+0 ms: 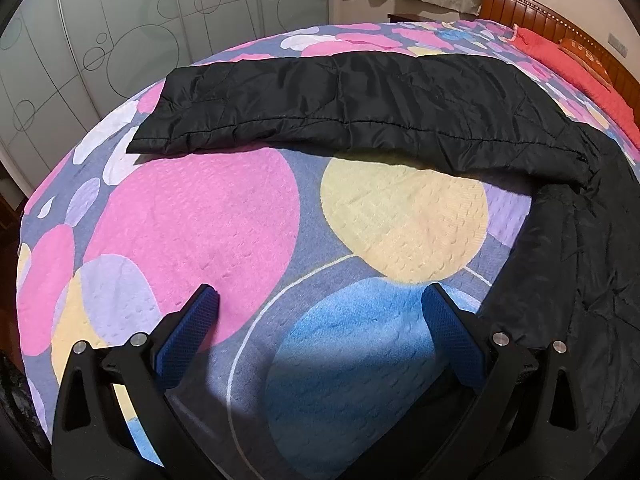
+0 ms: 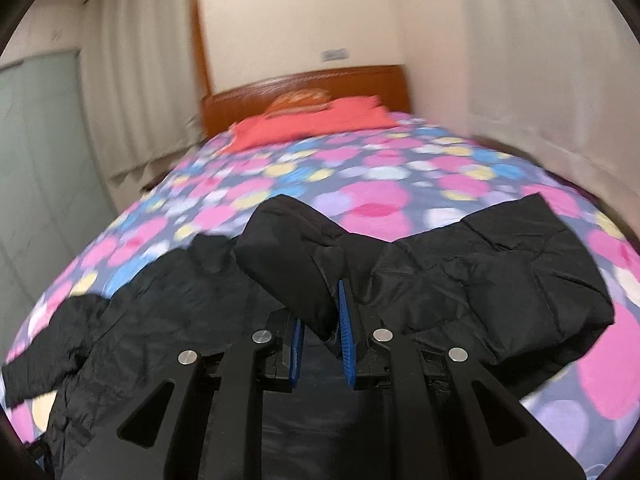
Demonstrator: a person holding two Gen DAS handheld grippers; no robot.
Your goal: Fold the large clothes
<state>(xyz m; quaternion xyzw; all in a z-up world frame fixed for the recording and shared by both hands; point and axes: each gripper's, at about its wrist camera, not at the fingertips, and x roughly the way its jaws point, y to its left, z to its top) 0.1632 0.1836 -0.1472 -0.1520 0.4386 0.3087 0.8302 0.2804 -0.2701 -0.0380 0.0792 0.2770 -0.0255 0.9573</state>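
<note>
Jacket: we've got the black quilted jacket spread on the bedspread, one sleeve stretched flat sideways.
Right gripper: we're pinched narrow on a puffy fold of jacket, lifted, probably to carry it over the body.
Left gripper: we hover wide apart over bare bedspread, holding nothing, likely waiting.
Writing: none we can read.

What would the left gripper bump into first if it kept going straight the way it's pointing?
Probably the bedspread. The left gripper is open, holds nothing and points down at bare cover. The black jacket lies farther on, so it likely comes second.
</note>
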